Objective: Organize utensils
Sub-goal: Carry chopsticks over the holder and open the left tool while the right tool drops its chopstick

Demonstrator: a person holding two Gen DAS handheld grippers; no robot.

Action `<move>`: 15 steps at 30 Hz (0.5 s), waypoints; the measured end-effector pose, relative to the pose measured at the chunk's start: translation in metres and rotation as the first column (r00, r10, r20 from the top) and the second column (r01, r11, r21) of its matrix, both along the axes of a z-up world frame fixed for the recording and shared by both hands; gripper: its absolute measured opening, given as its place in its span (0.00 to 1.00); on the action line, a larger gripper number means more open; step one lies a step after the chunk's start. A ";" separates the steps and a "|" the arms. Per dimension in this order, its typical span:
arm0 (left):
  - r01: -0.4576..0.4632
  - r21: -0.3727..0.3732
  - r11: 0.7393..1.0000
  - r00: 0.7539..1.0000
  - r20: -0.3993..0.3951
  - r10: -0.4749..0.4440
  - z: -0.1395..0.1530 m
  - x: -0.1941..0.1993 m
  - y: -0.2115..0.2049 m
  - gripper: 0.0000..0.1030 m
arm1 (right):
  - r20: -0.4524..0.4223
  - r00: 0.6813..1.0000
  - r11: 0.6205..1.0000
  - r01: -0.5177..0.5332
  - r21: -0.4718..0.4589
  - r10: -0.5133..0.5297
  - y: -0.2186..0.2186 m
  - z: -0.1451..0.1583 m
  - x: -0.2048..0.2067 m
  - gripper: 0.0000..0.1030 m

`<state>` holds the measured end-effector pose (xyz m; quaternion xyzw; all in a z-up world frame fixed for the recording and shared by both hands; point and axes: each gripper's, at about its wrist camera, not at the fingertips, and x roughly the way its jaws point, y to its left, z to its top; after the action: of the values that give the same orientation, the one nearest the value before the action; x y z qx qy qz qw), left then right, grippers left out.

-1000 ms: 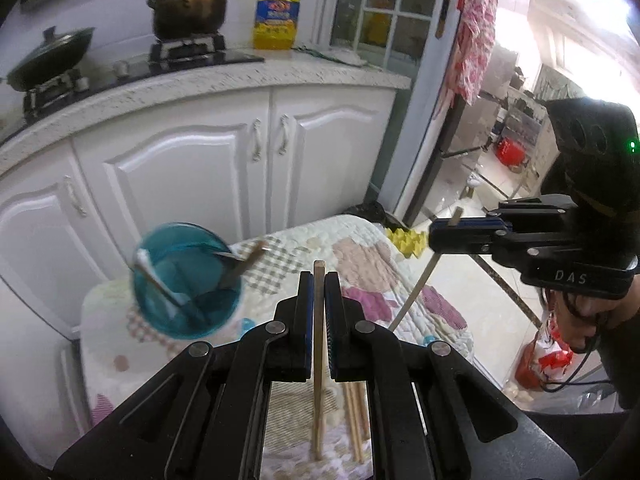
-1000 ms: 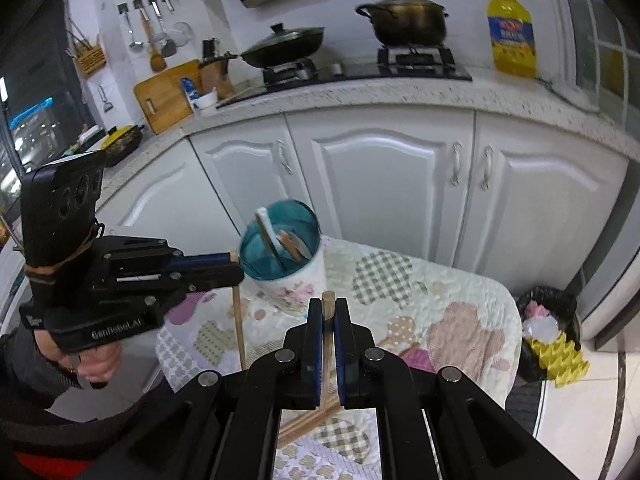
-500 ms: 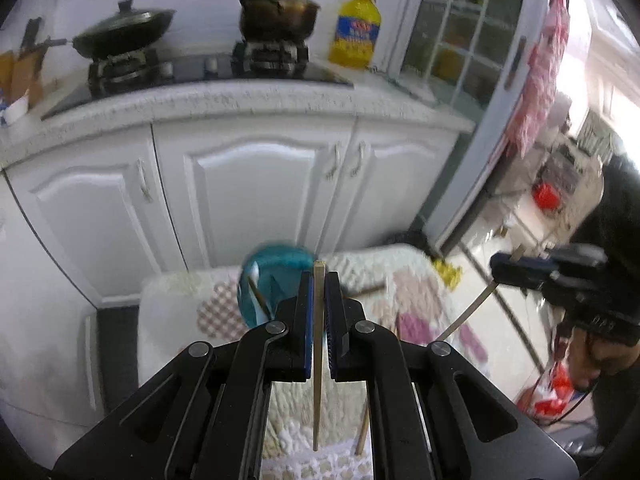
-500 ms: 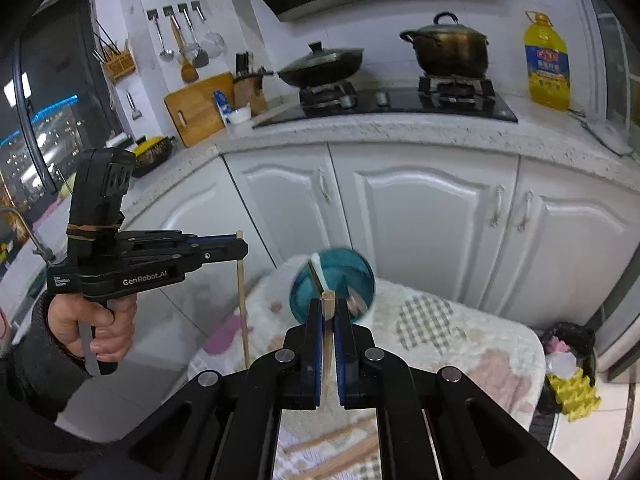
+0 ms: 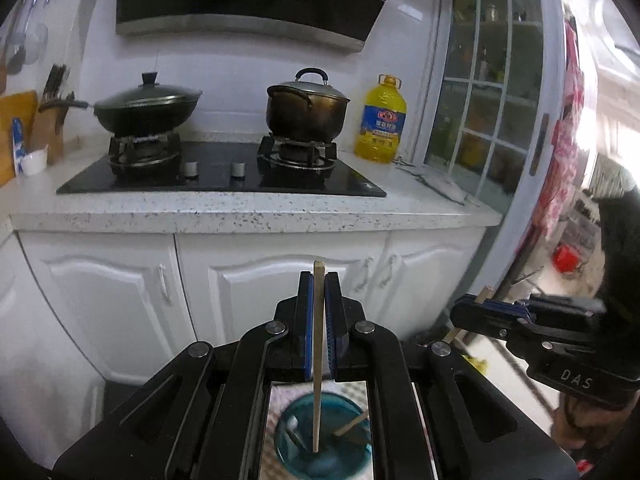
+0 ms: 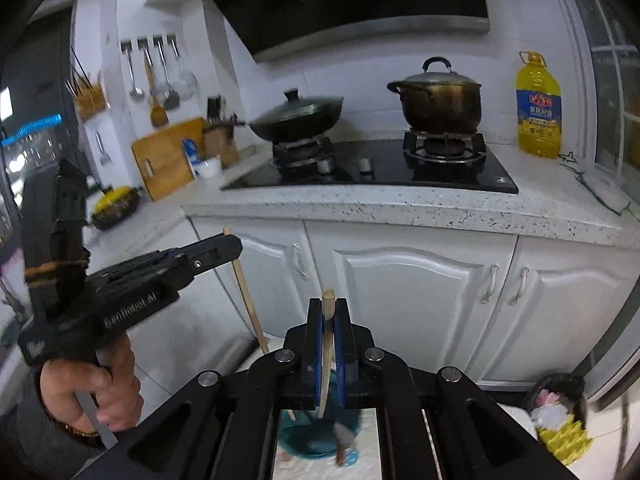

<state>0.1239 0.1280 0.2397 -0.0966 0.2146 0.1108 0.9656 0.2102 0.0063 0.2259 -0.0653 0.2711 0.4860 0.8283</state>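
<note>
My left gripper (image 5: 319, 280) is shut on a wooden chopstick (image 5: 318, 360) that hangs upright, its lower tip inside the mouth of a teal cup (image 5: 324, 436) right below. The cup holds a spoon and another utensil. My right gripper (image 6: 328, 306) is shut on a second chopstick (image 6: 327, 344), whose lower end reaches the teal cup (image 6: 316, 436) beneath it. The right gripper shows in the left wrist view (image 5: 464, 312), and the left gripper shows in the right wrist view (image 6: 230, 246) with its chopstick (image 6: 250, 304).
White cabinets (image 5: 248, 292) stand close ahead under a speckled counter (image 5: 256, 212) with a stove, a wok (image 5: 148, 108), a pot (image 5: 306, 112) and an oil bottle (image 5: 380, 120). A patterned cloth (image 6: 320, 468) lies under the cup. A bin (image 6: 560, 412) stands at the right.
Both grippers have risen and tilted up to face the stove. Both now hold their chopsticks directly over the cup, which has dropped to the bottom of each view.
</note>
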 end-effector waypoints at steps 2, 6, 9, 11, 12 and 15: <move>-0.004 0.018 1.000 1.000 -0.009 0.004 -0.020 0.010 0.002 0.04 | -0.008 1.000 1.000 0.005 -0.030 -0.005 0.007 -0.010 0.010 0.04; 0.002 0.007 1.000 0.998 -0.068 -0.002 -0.060 0.027 0.003 0.04 | -0.090 0.996 0.998 0.005 -0.062 -0.010 0.014 -0.038 0.035 0.04; 0.006 -0.010 1.000 0.995 -0.104 -0.007 -0.080 0.032 0.004 0.04 | -0.147 0.989 0.997 -0.016 -0.079 0.005 0.019 -0.055 0.046 0.04; 0.000 -0.029 1.000 0.993 -0.116 -0.004 -0.088 0.032 0.007 0.04 | -0.162 0.987 0.996 -0.017 -0.085 0.003 0.020 -0.062 0.050 0.04; -0.004 -0.034 0.999 0.993 -0.121 0.000 -0.090 0.032 0.008 0.04 | -0.170 0.985 0.996 -0.021 -0.082 0.007 0.020 -0.064 0.051 0.04; -0.024 -0.042 0.999 0.990 -0.139 0.018 -0.094 0.031 0.010 0.04 | -0.175 0.985 0.997 -0.020 -0.078 0.006 0.021 -0.067 0.052 0.04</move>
<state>0.1550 0.1383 0.1452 -0.1122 0.2824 0.1225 0.9448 0.2623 0.0269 0.1588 -0.0570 0.3612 0.4840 0.7950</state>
